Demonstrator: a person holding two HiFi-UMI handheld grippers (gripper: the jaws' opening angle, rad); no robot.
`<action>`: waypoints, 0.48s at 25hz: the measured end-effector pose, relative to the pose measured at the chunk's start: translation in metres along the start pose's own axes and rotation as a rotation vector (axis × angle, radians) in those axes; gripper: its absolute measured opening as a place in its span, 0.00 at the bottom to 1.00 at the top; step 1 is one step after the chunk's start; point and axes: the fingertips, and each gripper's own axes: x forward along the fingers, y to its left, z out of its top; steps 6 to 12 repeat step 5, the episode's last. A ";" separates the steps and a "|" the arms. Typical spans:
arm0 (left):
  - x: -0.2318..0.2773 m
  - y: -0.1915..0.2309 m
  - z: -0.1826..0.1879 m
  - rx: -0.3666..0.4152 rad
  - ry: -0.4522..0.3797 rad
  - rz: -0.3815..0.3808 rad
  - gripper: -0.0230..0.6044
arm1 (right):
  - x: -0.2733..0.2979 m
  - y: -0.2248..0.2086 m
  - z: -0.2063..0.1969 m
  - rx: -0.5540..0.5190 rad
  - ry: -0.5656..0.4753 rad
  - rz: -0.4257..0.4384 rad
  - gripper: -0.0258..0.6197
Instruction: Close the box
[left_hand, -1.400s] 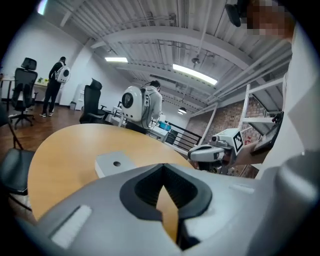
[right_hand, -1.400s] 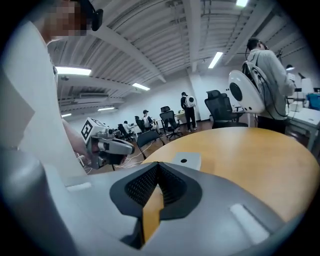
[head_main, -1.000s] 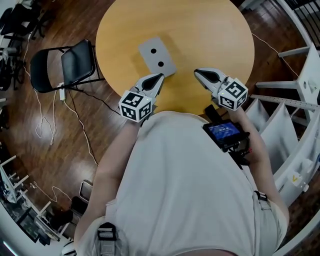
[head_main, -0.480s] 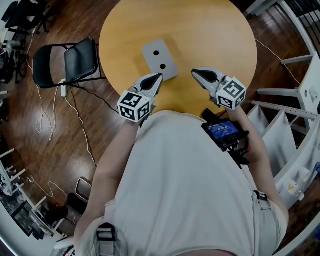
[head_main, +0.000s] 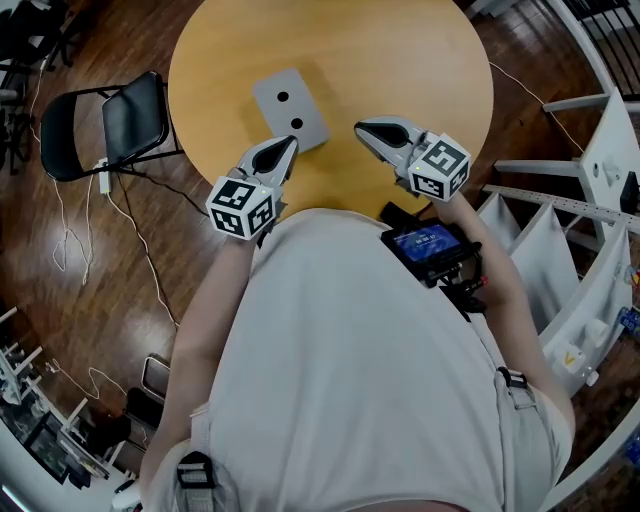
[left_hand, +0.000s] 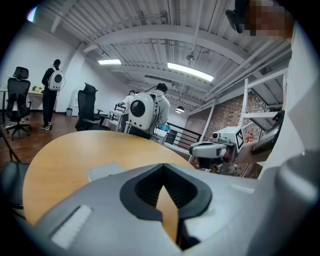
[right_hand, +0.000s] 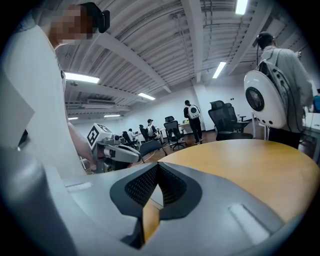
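Note:
A flat grey box (head_main: 290, 110) with two black dots on its top face lies on the round wooden table (head_main: 400, 60), its lid down. My left gripper (head_main: 290, 143) is shut and empty, its tip just short of the box's near edge. My right gripper (head_main: 360, 128) is also shut and empty, a little to the right of the box. In the left gripper view the box (left_hand: 105, 171) lies low on the left beyond the closed jaws, and the right gripper (left_hand: 195, 149) shows on the right. The right gripper view shows the left gripper (right_hand: 132, 155) across the table.
A black folding chair (head_main: 120, 125) stands left of the table, with cables on the wooden floor near it. A small screen device (head_main: 425, 245) sits at the person's right forearm. White racks (head_main: 560, 250) stand to the right. People and office chairs are far off.
The whole head view has slid left and a little up. Both grippers keep nearly the same places beside the box and stay shut.

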 end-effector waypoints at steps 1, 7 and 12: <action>0.002 0.000 0.000 -0.002 0.001 -0.001 0.04 | 0.000 -0.002 0.000 0.000 0.003 0.000 0.04; 0.007 0.002 -0.001 -0.005 0.006 -0.008 0.04 | -0.001 -0.008 0.002 -0.004 0.009 -0.005 0.04; 0.007 0.002 -0.001 -0.005 0.006 -0.008 0.04 | -0.001 -0.008 0.002 -0.004 0.009 -0.005 0.04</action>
